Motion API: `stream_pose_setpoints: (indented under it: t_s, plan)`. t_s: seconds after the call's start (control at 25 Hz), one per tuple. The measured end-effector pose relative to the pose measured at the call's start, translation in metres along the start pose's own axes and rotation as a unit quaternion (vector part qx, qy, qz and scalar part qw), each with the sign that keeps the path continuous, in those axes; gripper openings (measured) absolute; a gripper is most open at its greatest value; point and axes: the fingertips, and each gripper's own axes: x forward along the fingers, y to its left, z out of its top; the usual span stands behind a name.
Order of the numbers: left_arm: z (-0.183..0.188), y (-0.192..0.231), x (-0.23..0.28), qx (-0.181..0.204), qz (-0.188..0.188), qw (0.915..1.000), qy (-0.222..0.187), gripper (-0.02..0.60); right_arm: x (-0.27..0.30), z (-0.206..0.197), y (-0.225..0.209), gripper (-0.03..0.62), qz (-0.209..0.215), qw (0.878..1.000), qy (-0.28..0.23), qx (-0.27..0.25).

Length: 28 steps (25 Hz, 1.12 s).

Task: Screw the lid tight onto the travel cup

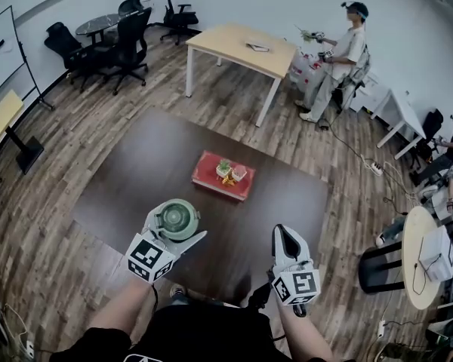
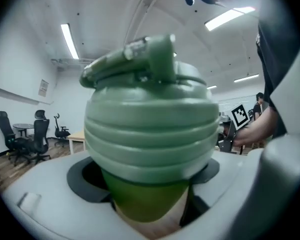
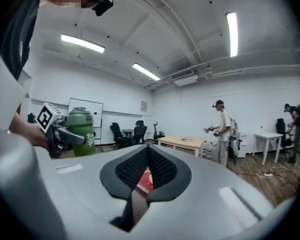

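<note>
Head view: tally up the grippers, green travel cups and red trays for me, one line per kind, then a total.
Grippers: 2, the left gripper shut on the travel cup, the right gripper shut and empty.
Travel cups: 1, green.
Red trays: 1, the red tray.
Total: 4.

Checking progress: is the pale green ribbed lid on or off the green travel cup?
On: the pale green ribbed lid caps the green travel cup in the left claw; how tightly, unclear.
</note>
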Motion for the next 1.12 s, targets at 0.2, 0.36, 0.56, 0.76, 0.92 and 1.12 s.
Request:
stream_pose_setpoints:
  t_s: [0.2, 0.36, 0.56, 0.76, 0.92, 1.12]
  plan:
    - [-0.025, 0.03, -0.023, -0.015, 0.072, 0.9972, 0.014, 0.416, -0.027, -0.029, -0.053, 0.008, -0.09, 0.996, 0.021, 0.013]
    - [-0.045, 0.041, -0.034, -0.026, 0.094, 0.9944, 0.043, 0.416, -0.039, -0.046, -0.067, 0.006, -0.115, 0.993, 0.039, 0.003]
    - [-0.054, 0.046, -0.039, -0.035, 0.107, 0.9923, 0.052, 0.416, -0.043, -0.052, -0.071, 0.006, -0.133, 0.99, 0.043, -0.007]
    - [-0.052, 0.047, -0.041, -0.037, 0.113, 0.9917, 0.048, 0.416, -0.048, -0.049, -0.08, 0.006, -0.142, 0.989, 0.037, -0.009]
    - [-0.052, 0.047, -0.042, -0.037, 0.114, 0.9916, 0.048, 0.416, -0.047, -0.049, -0.077, 0.006, -0.141, 0.989, 0.035, -0.009]
    - [-0.049, 0.046, -0.043, -0.036, 0.114, 0.9917, 0.046, 0.416, -0.05, -0.045, -0.076, 0.006, -0.141, 0.989, 0.032, -0.007]
